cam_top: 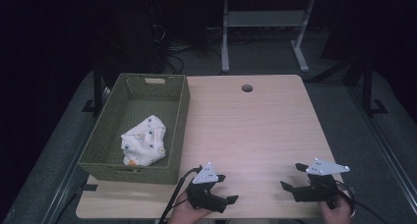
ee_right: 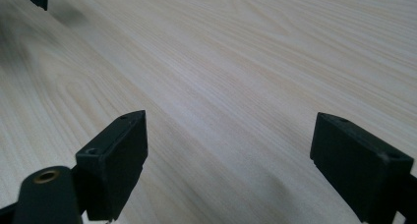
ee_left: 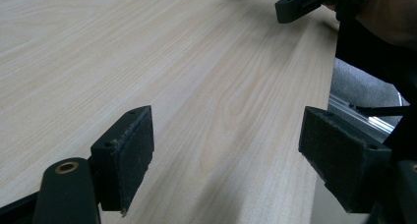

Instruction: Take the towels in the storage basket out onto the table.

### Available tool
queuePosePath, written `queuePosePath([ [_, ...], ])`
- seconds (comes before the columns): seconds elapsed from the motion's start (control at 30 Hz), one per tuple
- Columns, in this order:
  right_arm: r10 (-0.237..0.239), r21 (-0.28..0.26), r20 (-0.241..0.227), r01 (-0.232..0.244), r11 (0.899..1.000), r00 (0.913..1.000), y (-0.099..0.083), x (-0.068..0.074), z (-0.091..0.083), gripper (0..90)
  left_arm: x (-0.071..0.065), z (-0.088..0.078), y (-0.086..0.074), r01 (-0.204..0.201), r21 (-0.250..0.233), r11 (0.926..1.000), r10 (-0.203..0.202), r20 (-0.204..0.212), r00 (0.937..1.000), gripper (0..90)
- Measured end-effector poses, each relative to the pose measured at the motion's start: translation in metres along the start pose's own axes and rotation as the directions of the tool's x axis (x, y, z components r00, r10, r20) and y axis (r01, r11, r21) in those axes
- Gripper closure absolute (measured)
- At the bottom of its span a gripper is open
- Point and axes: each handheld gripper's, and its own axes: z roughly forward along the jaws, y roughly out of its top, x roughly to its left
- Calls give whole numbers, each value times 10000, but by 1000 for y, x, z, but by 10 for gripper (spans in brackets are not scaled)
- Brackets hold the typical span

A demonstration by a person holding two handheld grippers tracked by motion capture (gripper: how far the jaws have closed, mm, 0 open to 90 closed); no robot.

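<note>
The left claw point(cam_top: 227, 188) sits low over the near edge of the light wood worktop point(cam_top: 255, 130), held in the person's left hand point(cam_top: 189, 215). Its jaws stand wide apart and released, with nothing between them; the left gripper view shows only bare wood grain between the two black pads point(ee_left: 130, 155). Its grey three-cornered plate faces up and its cable trails off the near edge.

The right claw point(cam_top: 293, 177) sits over the near right part of the worktop, held in the person's right hand point(cam_top: 337, 211). Its jaws are likewise spread and released, empty; the right gripper view shows bare worktop between the pads point(ee_right: 120, 160). The two claws point toward each other and lie well apart. In the left gripper view, a jaw of the right claw point(ee_left: 295, 3) appears at the top edge.

A green woven basket point(cam_top: 182, 116) stands on the left part of the worktop, just beyond the left claw. Inside it, toward its near end, lies a crumpled white cloth point(cam_top: 143, 141) with small coloured prints. Neither claw touches the cloth or the basket.

A round cable hole point(cam_top: 247, 88) is cut near the far edge of the worktop.
</note>
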Motion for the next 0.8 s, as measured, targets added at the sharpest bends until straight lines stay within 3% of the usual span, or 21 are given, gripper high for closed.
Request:
queuePosePath([
  [0.5, 67, 55, -12, -67, 10000, 10000, 1, 1, 3, 140, 7, -6, 5, 371, -100, 9993, -368, 322, 9988, 208],
  [0.8, 67, 81, 50, -68, 9999, 10000, 1, 1, 3, 140, 8, -12, 22, 228, -263, 9994, -215, 488, 9986, 200],
])
